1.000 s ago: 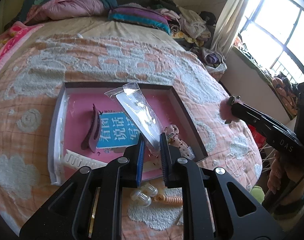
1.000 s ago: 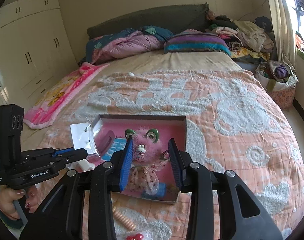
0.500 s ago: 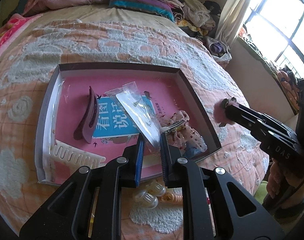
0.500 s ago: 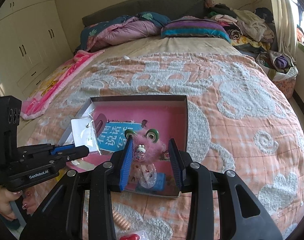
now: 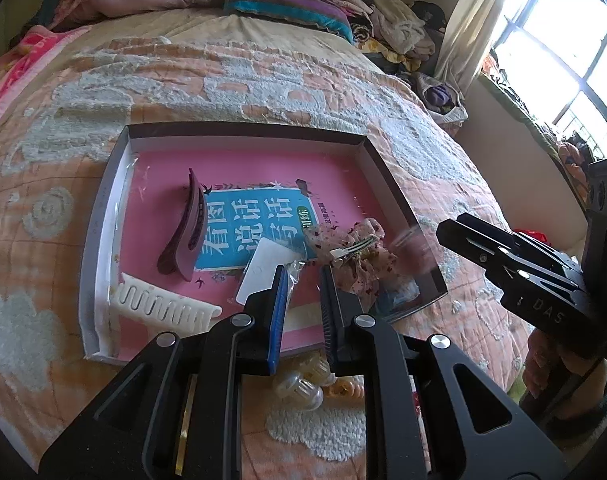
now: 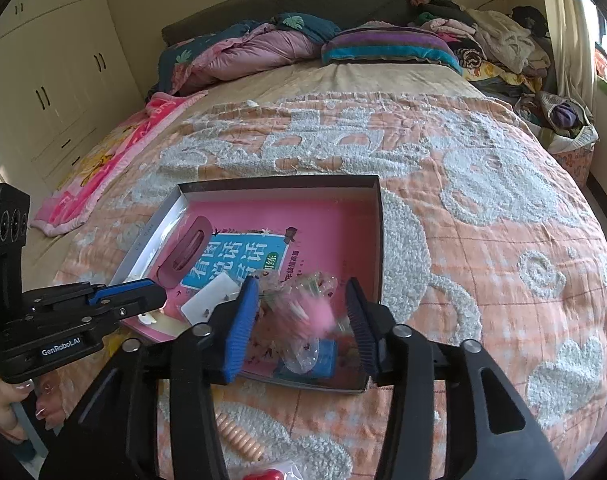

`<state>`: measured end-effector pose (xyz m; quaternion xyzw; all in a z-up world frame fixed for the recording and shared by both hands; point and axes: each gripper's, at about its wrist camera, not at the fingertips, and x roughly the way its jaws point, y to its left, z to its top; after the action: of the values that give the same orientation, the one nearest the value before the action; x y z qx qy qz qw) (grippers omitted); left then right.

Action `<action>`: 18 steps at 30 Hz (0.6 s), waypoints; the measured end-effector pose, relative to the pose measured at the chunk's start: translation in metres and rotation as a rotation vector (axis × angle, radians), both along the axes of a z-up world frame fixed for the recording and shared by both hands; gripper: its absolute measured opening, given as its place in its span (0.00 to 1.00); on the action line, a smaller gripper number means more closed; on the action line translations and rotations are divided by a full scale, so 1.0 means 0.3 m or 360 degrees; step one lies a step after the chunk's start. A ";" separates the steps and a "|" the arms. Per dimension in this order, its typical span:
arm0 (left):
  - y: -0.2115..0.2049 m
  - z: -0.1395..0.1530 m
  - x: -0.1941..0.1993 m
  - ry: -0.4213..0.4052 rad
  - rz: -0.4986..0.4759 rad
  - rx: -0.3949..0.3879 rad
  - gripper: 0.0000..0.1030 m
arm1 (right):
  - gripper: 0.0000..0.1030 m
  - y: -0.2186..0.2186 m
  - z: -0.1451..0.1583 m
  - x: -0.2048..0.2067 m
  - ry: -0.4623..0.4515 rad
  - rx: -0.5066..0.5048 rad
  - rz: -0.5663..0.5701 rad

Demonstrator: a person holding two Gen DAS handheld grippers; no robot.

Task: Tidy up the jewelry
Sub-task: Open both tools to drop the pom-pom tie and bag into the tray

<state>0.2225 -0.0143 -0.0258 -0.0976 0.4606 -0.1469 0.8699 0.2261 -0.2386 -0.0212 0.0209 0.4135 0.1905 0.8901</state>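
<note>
A shallow box tray with a pink book in it lies on the bedspread. Inside are a maroon hair claw, a white comb and a floral fabric bow. My left gripper is shut on the crinkled end of a clear bag with a white earring card, which lies flat on the book. Over the tray's near right corner, the jaws of my right gripper are opening. A pink fluffy hair clip is a blur between them, clear of both pads.
Outside the tray's near edge lie clear hair clips, an orange spiral hair tie and something red. Pillows and piled clothes fill the head of the bed. A person's hand holds the left gripper's handle.
Both grippers sank toward the tray. The bagged earring card went from standing up to lying flat on the book. The right jaws spread and the pink fluffy clip slipped from their grip.
</note>
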 end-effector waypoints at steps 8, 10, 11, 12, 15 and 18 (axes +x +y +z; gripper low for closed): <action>0.010 0.045 -0.036 -0.0040 0.0011 -0.0002 0.21 | 0.61 -0.011 0.060 -0.055 -0.0053 0.0026 -0.0003; 0.010 0.058 -0.046 -0.0052 0.0012 -0.0003 0.23 | 0.64 -0.015 0.079 -0.072 -0.0077 0.0025 -0.0011; 0.011 0.065 -0.052 -0.0059 0.0012 -0.0006 0.25 | 0.67 -0.018 0.091 -0.082 -0.0092 0.0027 -0.0015; 0.010 0.070 -0.057 -0.0064 0.0012 -0.0007 0.26 | 0.68 -0.022 0.103 -0.092 -0.0105 0.0032 -0.0019; 0.010 0.094 -0.077 -0.0087 0.0017 -0.0010 0.28 | 0.71 -0.028 0.138 -0.115 -0.0140 0.0048 -0.0019; 0.012 0.122 -0.098 -0.0109 0.0023 -0.0012 0.32 | 0.75 -0.034 0.167 -0.138 -0.0178 0.0049 -0.0025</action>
<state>0.1930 -0.0108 0.0107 -0.0992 0.4293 -0.1457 0.8858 0.1846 -0.2490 0.0288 0.0273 0.3600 0.1907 0.9128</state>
